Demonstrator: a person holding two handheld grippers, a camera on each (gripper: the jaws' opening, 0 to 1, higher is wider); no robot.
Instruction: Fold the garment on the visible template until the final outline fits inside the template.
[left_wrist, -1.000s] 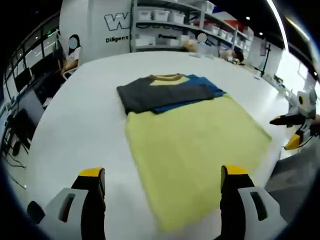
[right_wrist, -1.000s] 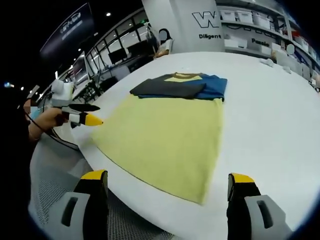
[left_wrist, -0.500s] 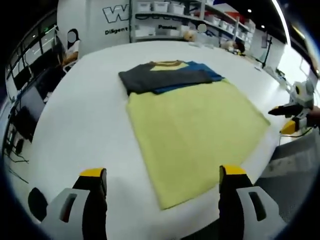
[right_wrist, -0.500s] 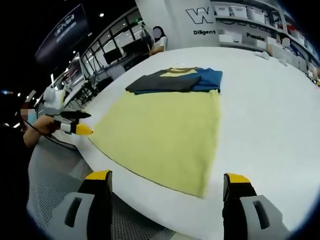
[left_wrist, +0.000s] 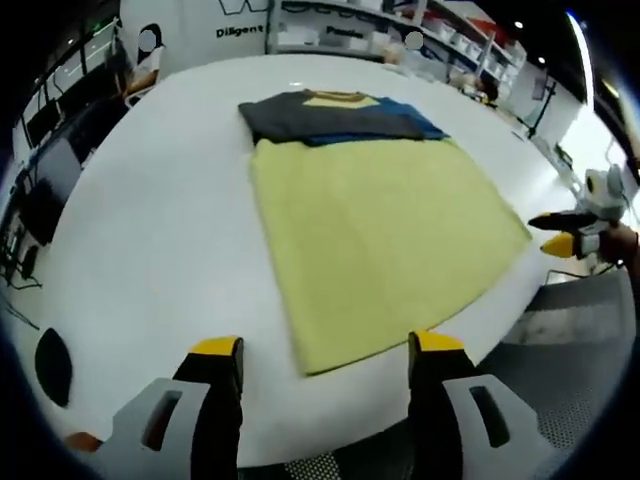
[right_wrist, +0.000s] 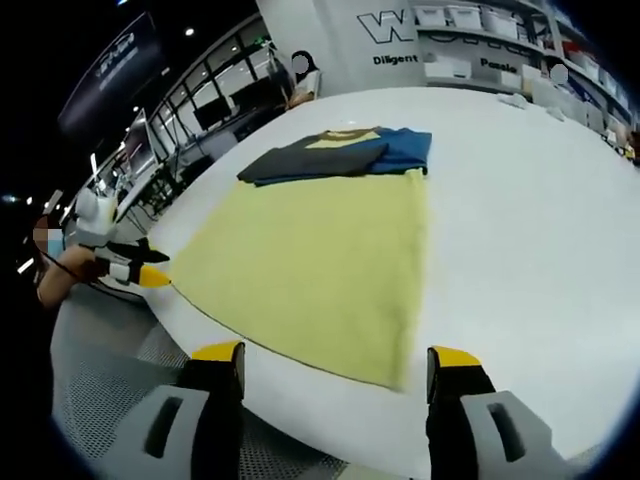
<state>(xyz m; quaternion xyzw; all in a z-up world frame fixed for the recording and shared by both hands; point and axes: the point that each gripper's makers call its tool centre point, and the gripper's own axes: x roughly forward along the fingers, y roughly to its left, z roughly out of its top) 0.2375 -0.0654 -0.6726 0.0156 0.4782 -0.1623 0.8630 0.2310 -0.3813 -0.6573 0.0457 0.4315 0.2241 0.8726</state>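
A yellow T-shirt (left_wrist: 380, 225) lies flat on the white table (left_wrist: 150, 200), its hem toward me. Its dark grey sleeve (left_wrist: 300, 118) and blue sleeve (left_wrist: 405, 115) are folded across the chest at the far end. My left gripper (left_wrist: 325, 345) hangs open just off the table's near edge, in front of the hem corner. In the right gripper view the same shirt (right_wrist: 310, 260) spreads ahead, and my right gripper (right_wrist: 340, 352) stands open before its near hem. Each gripper appears in the other's view: right gripper (left_wrist: 570, 235), left gripper (right_wrist: 125, 268). Nothing is held.
Shelves with white bins (left_wrist: 350, 12) and a white wall with lettering (right_wrist: 400, 25) stand beyond the table. A person (right_wrist: 298, 70) sits at the far side. A dark mesh floor (right_wrist: 110, 400) lies below the table's near edge.
Both cameras have drawn back toward the table's near edge and tilted down. Each gripper's jaws stand a little closer together, still open. The shirt has not moved.
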